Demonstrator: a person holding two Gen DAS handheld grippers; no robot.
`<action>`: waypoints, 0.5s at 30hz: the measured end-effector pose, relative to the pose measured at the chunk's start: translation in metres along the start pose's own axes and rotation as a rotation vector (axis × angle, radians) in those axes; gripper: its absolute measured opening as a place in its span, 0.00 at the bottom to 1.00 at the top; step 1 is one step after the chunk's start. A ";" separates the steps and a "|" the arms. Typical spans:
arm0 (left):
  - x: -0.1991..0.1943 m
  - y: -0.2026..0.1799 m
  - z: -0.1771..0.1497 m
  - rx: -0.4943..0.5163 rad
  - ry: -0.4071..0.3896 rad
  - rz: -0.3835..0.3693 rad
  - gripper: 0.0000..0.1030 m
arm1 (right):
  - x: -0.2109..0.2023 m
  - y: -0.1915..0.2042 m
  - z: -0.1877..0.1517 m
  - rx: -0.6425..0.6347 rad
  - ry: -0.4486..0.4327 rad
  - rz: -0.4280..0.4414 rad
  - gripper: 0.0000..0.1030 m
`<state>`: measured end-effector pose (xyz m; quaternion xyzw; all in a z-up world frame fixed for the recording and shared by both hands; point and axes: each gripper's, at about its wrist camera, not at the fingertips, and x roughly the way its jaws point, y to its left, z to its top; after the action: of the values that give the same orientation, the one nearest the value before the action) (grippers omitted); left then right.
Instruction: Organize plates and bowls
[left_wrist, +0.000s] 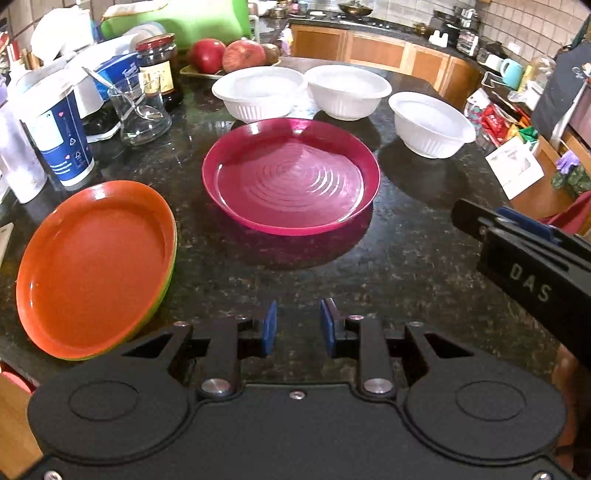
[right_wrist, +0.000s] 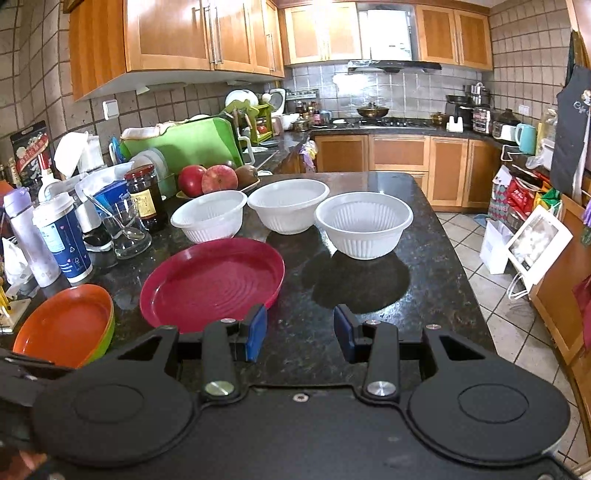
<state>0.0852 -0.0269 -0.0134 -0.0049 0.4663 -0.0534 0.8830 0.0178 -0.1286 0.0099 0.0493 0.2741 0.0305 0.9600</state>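
Note:
A magenta plate (left_wrist: 290, 177) (right_wrist: 212, 282) lies mid-counter. An orange plate (left_wrist: 94, 269) (right_wrist: 64, 326) is stacked on a green plate (left_wrist: 162, 299) (right_wrist: 107, 334) at the near left. Three white ribbed bowls stand behind: left (left_wrist: 258, 92) (right_wrist: 208, 216), middle (left_wrist: 347, 90) (right_wrist: 288, 205), right (left_wrist: 430, 123) (right_wrist: 364, 225). My left gripper (left_wrist: 297, 326) is open and empty, in front of the magenta plate. My right gripper (right_wrist: 301, 332) is open and empty, above the counter in front of the right bowl; its body shows in the left wrist view (left_wrist: 524, 254).
The dark granite counter (left_wrist: 369, 266) (right_wrist: 424, 280) drops off on the right to a tiled floor (right_wrist: 509, 317). At the left stand a paper cup (left_wrist: 55, 133) (right_wrist: 62, 240), a glass with a spoon (left_wrist: 136, 110) (right_wrist: 125, 229), a jar (left_wrist: 159, 66) (right_wrist: 146, 195) and a fruit tray (left_wrist: 229, 55) (right_wrist: 218, 181).

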 end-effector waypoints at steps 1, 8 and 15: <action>0.001 -0.001 0.001 -0.017 0.003 0.000 0.36 | 0.001 -0.002 0.001 -0.003 0.000 0.008 0.41; 0.008 -0.008 -0.002 -0.101 0.034 0.017 0.34 | 0.008 -0.016 0.006 -0.034 0.012 0.057 0.41; 0.005 -0.020 -0.008 -0.130 0.027 0.050 0.34 | 0.014 -0.020 0.009 -0.056 0.021 0.105 0.41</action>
<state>0.0797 -0.0472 -0.0203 -0.0497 0.4806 -0.0011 0.8755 0.0352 -0.1476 0.0077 0.0363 0.2801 0.0890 0.9552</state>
